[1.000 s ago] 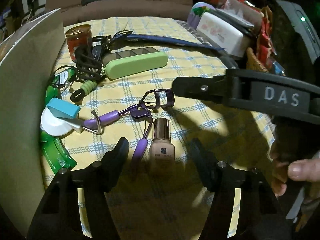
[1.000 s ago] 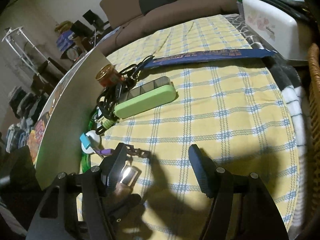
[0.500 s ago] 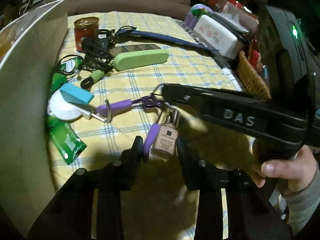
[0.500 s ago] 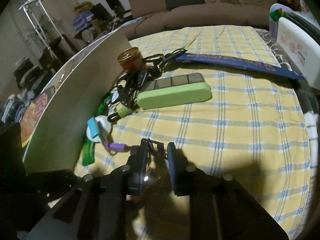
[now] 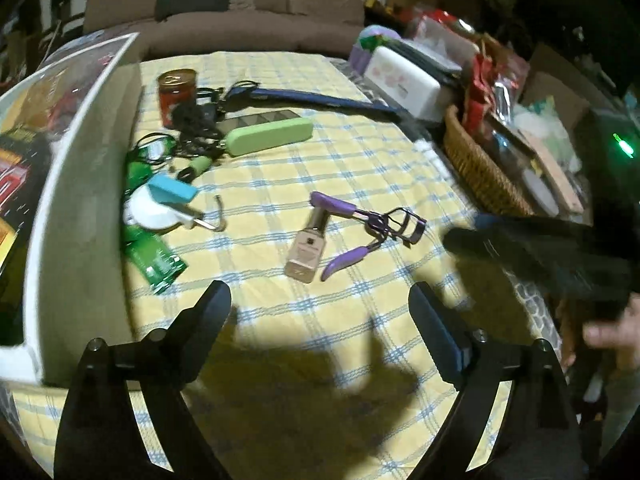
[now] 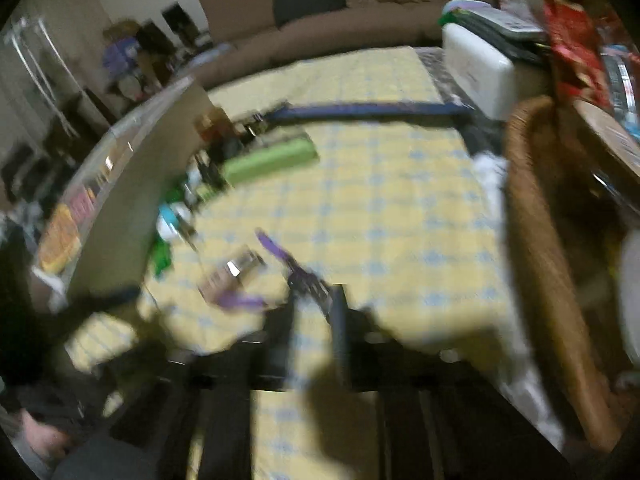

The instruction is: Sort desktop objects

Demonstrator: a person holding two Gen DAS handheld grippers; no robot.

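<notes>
Nearby — wicker basket, green case.

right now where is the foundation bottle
In the left wrist view the foundation bottle lies on its side mid-table on the checked cloth, touching the purple eyelash curler on its right, ahead of the open left gripper.

Both hand-held grippers opening, empty

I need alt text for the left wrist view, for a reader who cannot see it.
The left gripper, its fingers opening with nothing between them, hangs over a yellow checked tablecloth. Beyond lie a foundation bottle and a purple eyelash curler; clutter lines the left edge.
</notes>
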